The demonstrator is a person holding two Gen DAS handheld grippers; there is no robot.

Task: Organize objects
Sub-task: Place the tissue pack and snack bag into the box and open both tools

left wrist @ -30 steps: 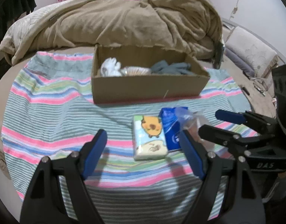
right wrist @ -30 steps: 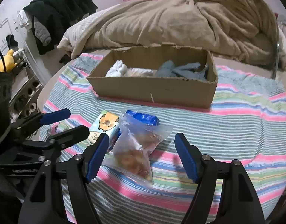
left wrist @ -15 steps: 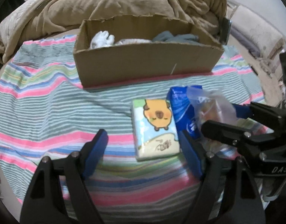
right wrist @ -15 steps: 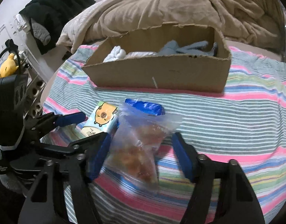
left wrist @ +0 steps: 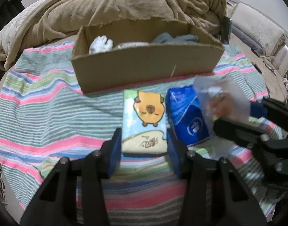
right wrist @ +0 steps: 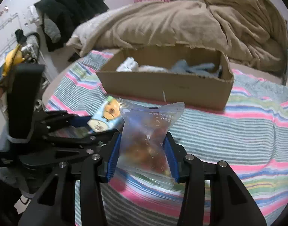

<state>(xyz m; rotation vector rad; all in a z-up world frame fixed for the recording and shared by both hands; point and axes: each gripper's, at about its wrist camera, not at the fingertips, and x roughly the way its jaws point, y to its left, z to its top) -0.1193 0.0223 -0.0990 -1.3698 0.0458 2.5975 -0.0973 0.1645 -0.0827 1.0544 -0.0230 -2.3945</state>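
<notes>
My left gripper [left wrist: 144, 145] is shut on a tissue pack with a cartoon capybara [left wrist: 145, 122], its blue pads pressed on both sides. A blue tissue pack [left wrist: 187, 116] lies just right of it on the striped blanket [left wrist: 49, 113]. My right gripper [right wrist: 142, 150] is shut on a clear plastic bag of brownish snacks [right wrist: 145, 137] and holds it upright above the blanket. The bag also shows in the left wrist view [left wrist: 219, 98]. The open cardboard box [left wrist: 147, 66] stands behind, holding white and grey-blue cloth items.
A bunched brown duvet [left wrist: 134, 5] fills the bed behind the box. Dark clothes [right wrist: 68, 9] hang at the far left, with a yellow toy [right wrist: 12, 58] on a rack. Pillows [left wrist: 257, 28] lie at the right.
Both grippers have moved forward and closed. The left shut on the capybara tissue pack. The right shut on the snack bag and lifted it.
</notes>
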